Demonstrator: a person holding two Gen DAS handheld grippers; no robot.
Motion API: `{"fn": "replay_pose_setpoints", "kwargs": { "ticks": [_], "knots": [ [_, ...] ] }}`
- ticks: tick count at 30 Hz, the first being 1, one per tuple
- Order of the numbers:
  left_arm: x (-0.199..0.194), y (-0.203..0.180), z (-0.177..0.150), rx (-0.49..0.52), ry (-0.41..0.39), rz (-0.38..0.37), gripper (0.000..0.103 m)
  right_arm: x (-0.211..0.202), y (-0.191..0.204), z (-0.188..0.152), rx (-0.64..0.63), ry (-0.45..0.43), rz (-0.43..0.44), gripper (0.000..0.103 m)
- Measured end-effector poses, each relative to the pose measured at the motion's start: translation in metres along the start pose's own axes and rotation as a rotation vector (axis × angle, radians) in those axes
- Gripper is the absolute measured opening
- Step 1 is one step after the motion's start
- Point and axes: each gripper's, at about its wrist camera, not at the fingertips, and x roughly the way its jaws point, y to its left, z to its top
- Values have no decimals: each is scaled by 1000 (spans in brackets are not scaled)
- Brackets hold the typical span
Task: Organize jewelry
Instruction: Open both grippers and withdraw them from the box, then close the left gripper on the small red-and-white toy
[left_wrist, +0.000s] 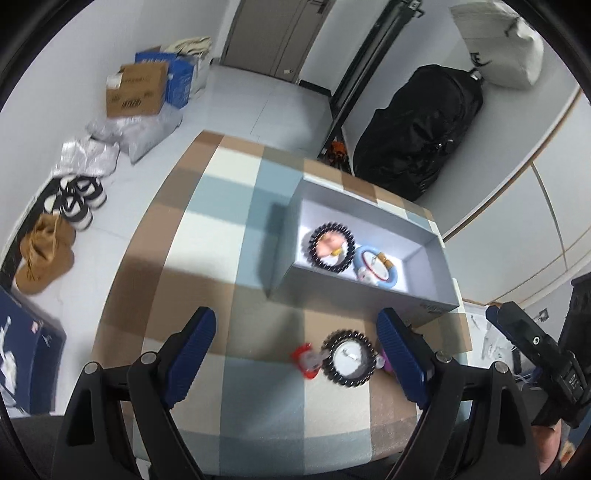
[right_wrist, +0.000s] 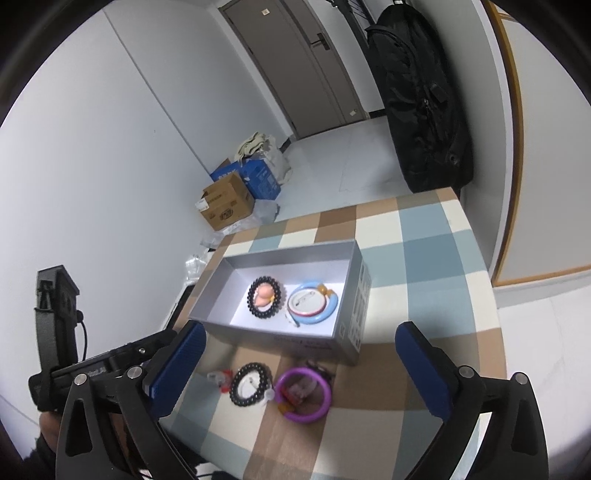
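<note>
- The grey box (right_wrist: 280, 334) on the checked worktop (right_wrist: 424, 258) already holds a black bead bracelet (right_wrist: 264, 297) and a blue bangle (right_wrist: 313, 300).
- A second bead bracelet (right_wrist: 251, 384) and a purple bangle (right_wrist: 304, 394) lie just before it, unsorted.
- Both the left claw (left_wrist: 297, 354) and the right claw (right_wrist: 299, 365) hover spread wide and empty, likely ready to collect them.

Black bead bracelets (right_wrist: 264, 296): two. Blue bangle (right_wrist: 313, 300): one. Purple bangle (right_wrist: 304, 394): one. Grey box (right_wrist: 291, 325): one.
</note>
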Motion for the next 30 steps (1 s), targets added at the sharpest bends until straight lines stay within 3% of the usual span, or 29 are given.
{"fn": "replay_pose_setpoints", "kwargs": {
  "ticks": [7,8,14,18,28,30],
  "knots": [
    [15,8,-9,-46,81,-51,85,1,3,-7,-4,15,-15,103],
    [17,8,-10,-50,86,-49,80,1,3,-8,-2,17,-15,103],
    [18,-6,-21,44,96,3,74,0,4,-11,-5,24,-21,103],
    [21,-9,-25,85,104,31,54,0,4,-12,-9,26,-23,103],
    [27,-5,-25,64,115,4,38,-1,4,-13,-6,31,-15,103],
    [30,-6,-24,66,115,-2,26,-1,4,-13,-5,32,-15,103]
  ]
}}
